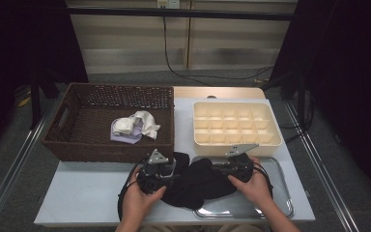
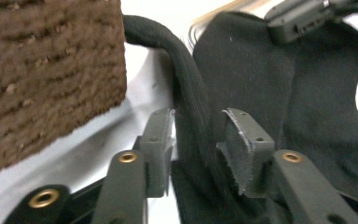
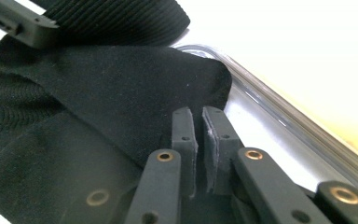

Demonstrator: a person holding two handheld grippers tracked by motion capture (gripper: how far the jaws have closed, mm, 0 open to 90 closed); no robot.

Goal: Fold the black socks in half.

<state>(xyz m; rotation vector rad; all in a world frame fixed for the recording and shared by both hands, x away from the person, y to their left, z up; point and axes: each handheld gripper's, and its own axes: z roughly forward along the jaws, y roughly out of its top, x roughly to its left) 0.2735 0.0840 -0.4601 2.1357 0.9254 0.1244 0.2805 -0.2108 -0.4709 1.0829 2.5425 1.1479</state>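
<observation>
Nearest, in the left gripper view, two black pads (image 2: 161, 144) standing apart with a ribbed fold of the black garment (image 2: 242, 84) running up between them — not pressed, jaws clearly open. In the right gripper view, jaws almost together, only a thin slit left, pinching the garment's edge. Seen from above: left gripper (image 1: 155, 170) and right gripper (image 1: 238, 164) each held in a hand, both resting on the dark cloth. Garment spread at the table's near edge, partly on the metal tray (image 1: 280, 193), partly on the white table (image 1: 82, 193). Just behind — brown wicker basket (image 1: 67, 140) with pale cloths (image 1: 135, 126) inside, and a cream divided box (image 1: 236, 124) beside it.
</observation>
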